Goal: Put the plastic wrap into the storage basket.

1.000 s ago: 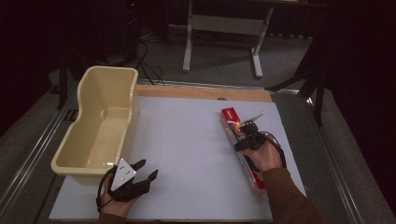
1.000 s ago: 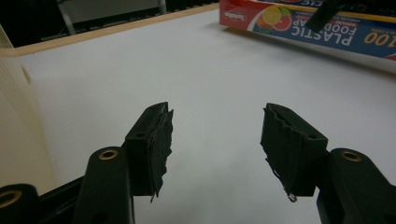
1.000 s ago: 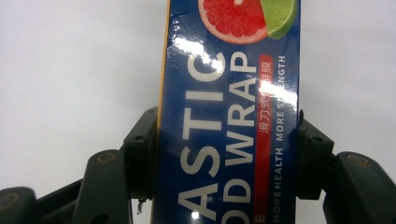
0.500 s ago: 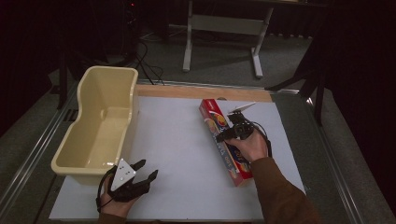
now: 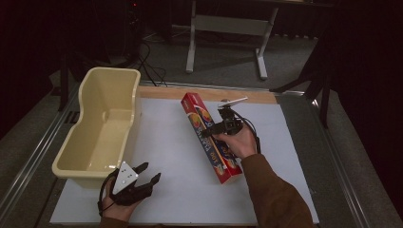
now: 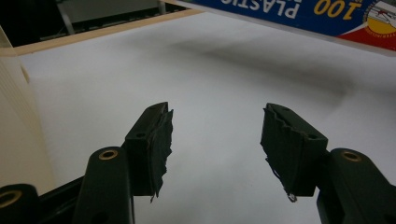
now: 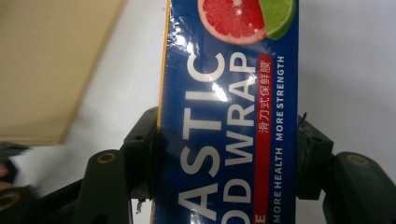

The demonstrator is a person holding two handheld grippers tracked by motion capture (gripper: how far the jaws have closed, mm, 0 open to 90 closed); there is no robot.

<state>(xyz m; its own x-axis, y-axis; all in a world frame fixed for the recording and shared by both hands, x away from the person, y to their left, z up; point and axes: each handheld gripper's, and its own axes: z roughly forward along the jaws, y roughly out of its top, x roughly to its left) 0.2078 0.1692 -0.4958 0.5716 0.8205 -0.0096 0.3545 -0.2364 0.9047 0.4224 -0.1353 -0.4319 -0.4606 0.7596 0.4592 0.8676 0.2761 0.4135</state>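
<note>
A long red and blue plastic wrap box [image 5: 209,137] is held over the middle of the white table top, its far end pointing up-left. My right gripper [image 5: 216,128] is shut across its width. In the right gripper view both pads press the long sides of the plastic wrap box [image 7: 229,116], whose blue face shows a grapefruit and lime picture. My left gripper [image 5: 148,173] rests near the front edge, beside the tub's near corner, open with nothing between its fingers [image 6: 149,140]. An edge of the plastic wrap box [image 6: 327,14] crosses the top of the left gripper view.
A cream plastic tub [image 5: 85,156], deep and empty, stands along the left side of the white table top [image 5: 171,190]. A wooden strip [image 5: 209,92] runs along the far edge. Beyond it stands a grey metal frame [image 5: 228,28] on a dark floor.
My right gripper has carried the plastic wrap box leftward from the table's right side toward the middle, lifting it a little. The left gripper has stayed put.
</note>
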